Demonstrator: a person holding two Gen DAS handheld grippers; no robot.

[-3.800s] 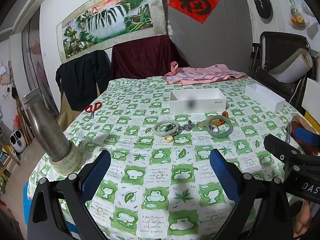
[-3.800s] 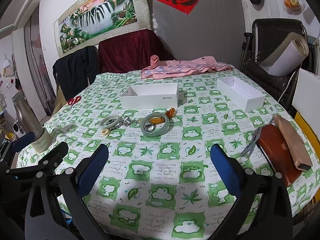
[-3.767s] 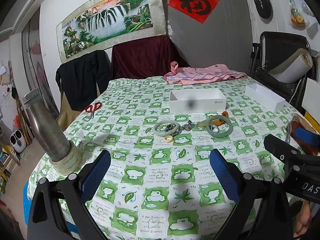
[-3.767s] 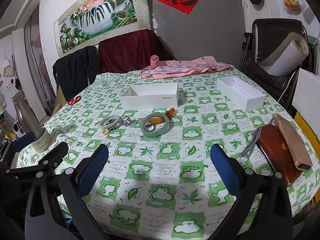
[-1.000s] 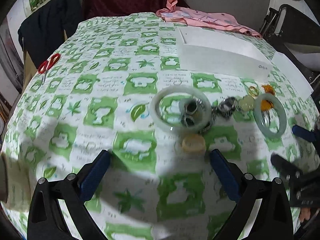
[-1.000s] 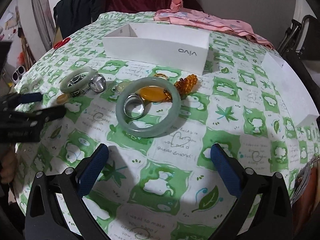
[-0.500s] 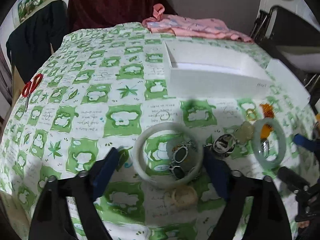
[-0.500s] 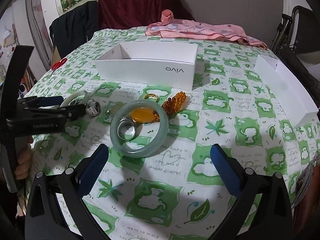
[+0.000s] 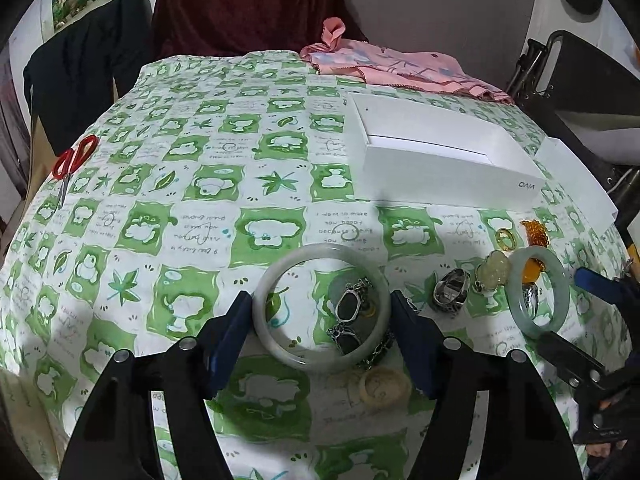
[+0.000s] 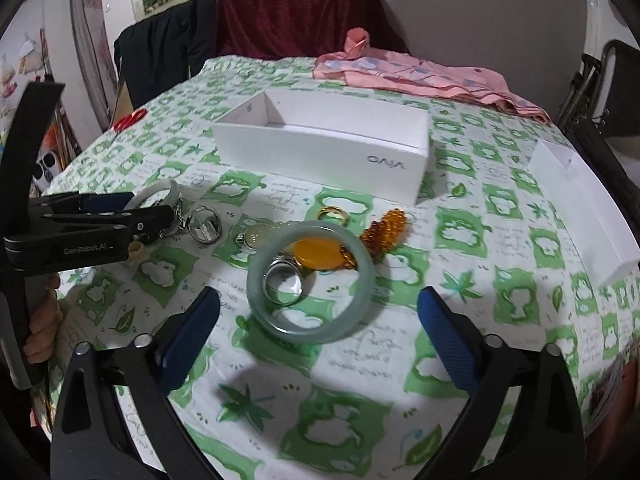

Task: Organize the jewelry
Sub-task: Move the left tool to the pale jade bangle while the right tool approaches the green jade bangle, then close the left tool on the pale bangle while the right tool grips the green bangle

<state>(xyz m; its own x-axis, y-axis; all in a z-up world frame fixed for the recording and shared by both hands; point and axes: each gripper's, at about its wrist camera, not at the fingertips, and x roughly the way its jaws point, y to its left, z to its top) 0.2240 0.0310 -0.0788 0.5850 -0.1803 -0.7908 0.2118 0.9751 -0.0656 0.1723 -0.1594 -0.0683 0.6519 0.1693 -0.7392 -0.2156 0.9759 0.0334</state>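
Observation:
My left gripper (image 9: 322,322) has its blue pads on both sides of a pale jade bangle (image 9: 320,256) lying on the cloth, touching or almost touching it. A dark metal pendant (image 9: 348,304) lies inside that bangle and a small cream ring (image 9: 386,386) lies just in front. My right gripper (image 10: 320,332) is open, its pads flanking a green jade bangle (image 10: 360,280) without touching it. A silver ring (image 10: 282,282) and an amber pendant (image 10: 318,254) lie inside it. An open white box (image 10: 328,148) stands behind.
A silver ring (image 9: 452,290), pale carved pendant (image 9: 494,266), gold ring (image 9: 505,237) and amber beads (image 9: 534,230) lie between the bangles. Red scissors (image 9: 74,160) lie far left. A white lid (image 10: 584,208) lies at right, pink cloth (image 10: 420,72) at the back.
My left gripper has closed in around the pale bangle until its pads reach the rim. My right gripper has dropped closer to the green bangle.

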